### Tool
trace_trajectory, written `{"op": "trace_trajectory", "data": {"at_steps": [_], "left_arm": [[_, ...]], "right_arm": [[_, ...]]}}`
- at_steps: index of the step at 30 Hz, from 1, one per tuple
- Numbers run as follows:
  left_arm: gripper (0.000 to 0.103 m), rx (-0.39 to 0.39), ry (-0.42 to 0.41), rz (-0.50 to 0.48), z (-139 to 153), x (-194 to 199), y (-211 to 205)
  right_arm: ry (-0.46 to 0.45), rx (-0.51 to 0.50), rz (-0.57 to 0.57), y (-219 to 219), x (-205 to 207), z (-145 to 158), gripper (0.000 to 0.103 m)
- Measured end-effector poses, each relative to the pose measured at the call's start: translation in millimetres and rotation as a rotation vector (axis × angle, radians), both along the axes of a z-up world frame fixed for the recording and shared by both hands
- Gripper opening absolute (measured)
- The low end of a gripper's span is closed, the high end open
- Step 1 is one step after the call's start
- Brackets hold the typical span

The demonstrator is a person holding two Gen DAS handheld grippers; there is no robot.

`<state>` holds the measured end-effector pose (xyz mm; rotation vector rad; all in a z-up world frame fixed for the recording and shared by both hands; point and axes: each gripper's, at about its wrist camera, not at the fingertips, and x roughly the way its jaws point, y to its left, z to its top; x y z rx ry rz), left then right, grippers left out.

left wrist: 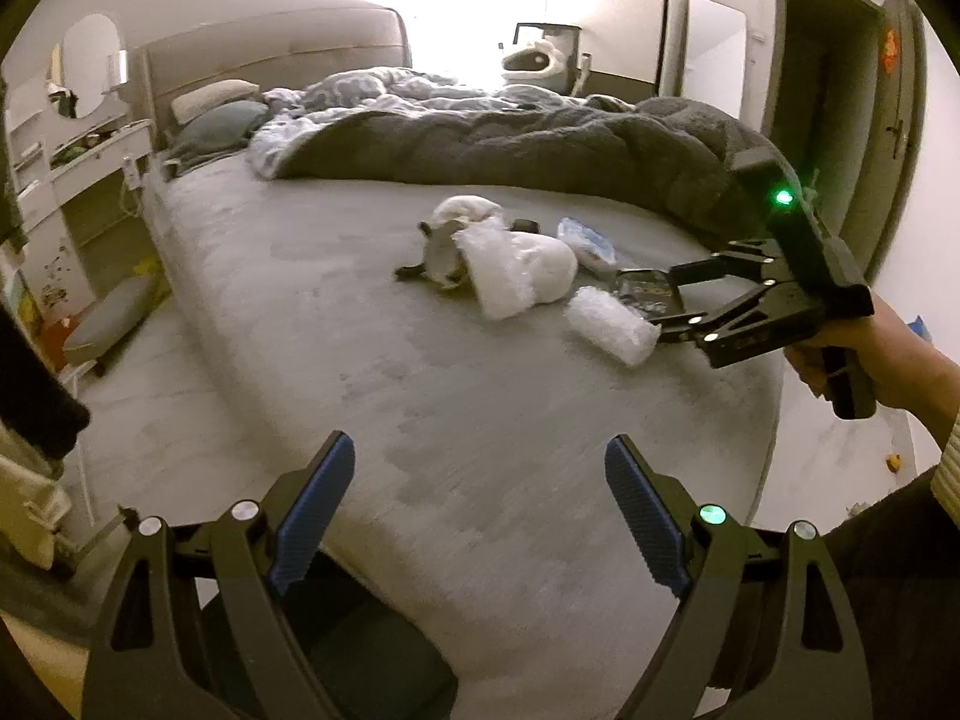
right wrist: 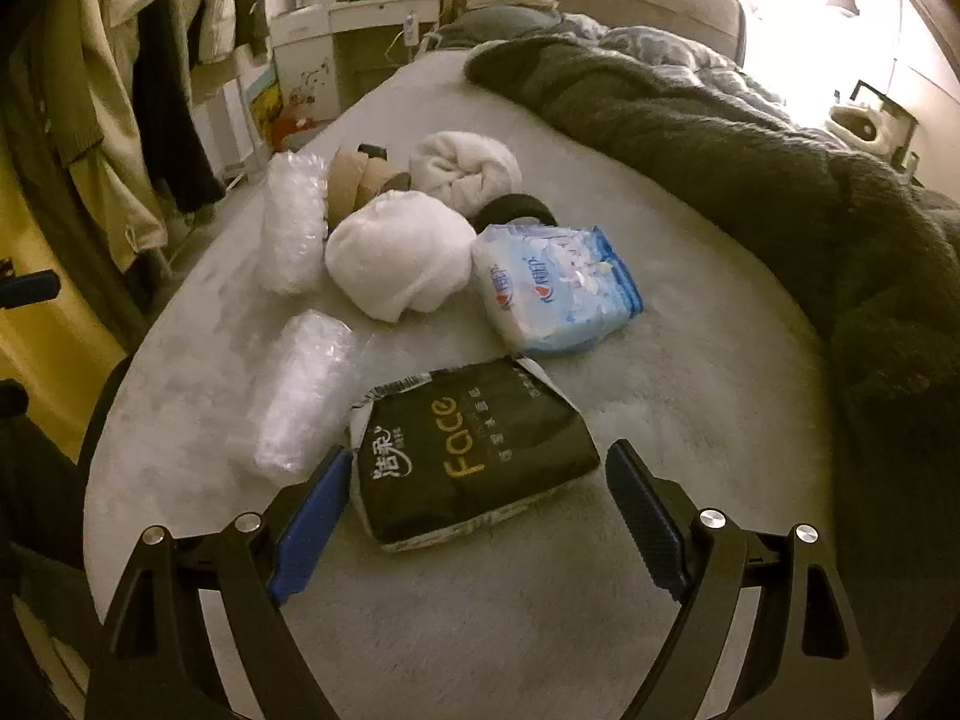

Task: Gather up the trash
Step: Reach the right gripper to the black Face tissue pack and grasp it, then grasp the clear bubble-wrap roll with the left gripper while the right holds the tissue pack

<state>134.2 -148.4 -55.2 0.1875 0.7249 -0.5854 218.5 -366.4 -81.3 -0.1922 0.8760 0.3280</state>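
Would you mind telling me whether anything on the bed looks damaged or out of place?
The black tissue pack marked "Face" is torn open along its top edge. It lies amid clear bubble wrap rolls, which look out of place on the grey bedsheet.

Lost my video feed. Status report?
Right gripper open, straddling black Face pack on bed. Left gripper open, empty, hanging back. Bubble wrap roll close beside left finger.

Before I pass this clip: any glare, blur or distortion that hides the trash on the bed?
Left wrist view: blown-out glare behind the headboard, trash small but discernible, bed edge bowed by the fisheye. Right wrist view: glare only at top right, warm yellow cast, black tissue pack sharp with "Face" legible between the open right gripper fingers.
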Motion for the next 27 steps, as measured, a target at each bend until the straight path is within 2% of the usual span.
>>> {"op": "trace_trajectory", "data": {"at_steps": [5, 8, 12, 18, 23, 27], "left_arm": [[0.088, -0.028, 0.003, -0.064, -1, 10, -20], [0.088, -0.031, 0.002, -0.09, -3, 18, -34], [0.088, -0.038, 0.008, -0.109, -6, 27, -50], [0.087, -0.04, 0.029, -0.108, -11, 34, -73], [0.081, -0.051, 0.066, -0.103, -17, 34, -90], [0.066, -0.014, 0.086, -0.063, -22, 36, -109]], "right_arm": [[0.024, 0.031, 0.032, -3, 17, -10, 0.087], [0.034, 0.05, 0.046, -3, 22, -11, 0.076], [0.031, 0.053, 0.043, -3, 19, -9, 0.072], [-0.008, 0.128, 0.016, -19, 9, 5, 0.072], [-0.054, 0.163, -0.051, -39, 4, 18, 0.072], [-0.084, 0.193, -0.127, -54, 5, 28, 0.072]]}}
